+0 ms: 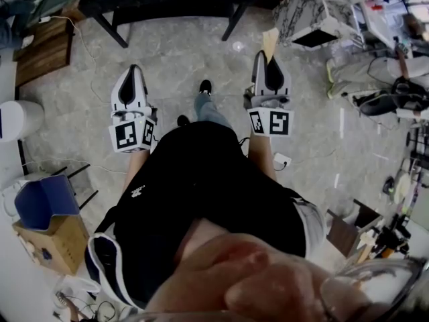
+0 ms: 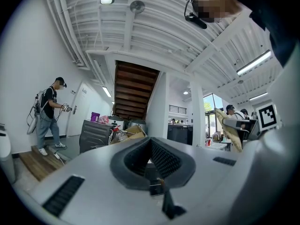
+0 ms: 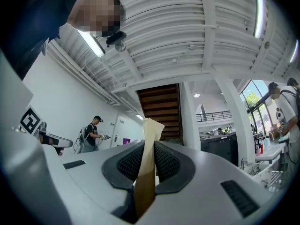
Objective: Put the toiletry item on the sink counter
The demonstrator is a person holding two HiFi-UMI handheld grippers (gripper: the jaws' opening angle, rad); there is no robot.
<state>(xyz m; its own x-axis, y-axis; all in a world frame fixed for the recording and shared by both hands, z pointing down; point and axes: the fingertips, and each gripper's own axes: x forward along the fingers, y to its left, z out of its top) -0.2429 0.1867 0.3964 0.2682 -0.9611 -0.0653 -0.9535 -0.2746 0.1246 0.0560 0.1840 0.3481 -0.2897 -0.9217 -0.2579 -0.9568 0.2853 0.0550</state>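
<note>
Over the floor (image 1: 174,52), the right hand-held gripper (image 1: 266,58) clamps a tan packet (image 3: 150,130); the left hand-held gripper (image 1: 133,72) is closed, empty.

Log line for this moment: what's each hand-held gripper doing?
right hand-held gripper: shut on flat tan packet | left hand-held gripper: shut, empty | placement: not yet done

- Looking steeply down past a black shirt (image 1: 201,193) onto grey marbled floor (image 1: 174,52).
- Left gripper (image 1: 134,71) and right gripper (image 1: 268,56) well apart, both pointing forward.
- Flat tan item (image 1: 270,42) sticking out beyond the right gripper's tips.
- Cardboard box (image 1: 57,247) at lower left.
</note>
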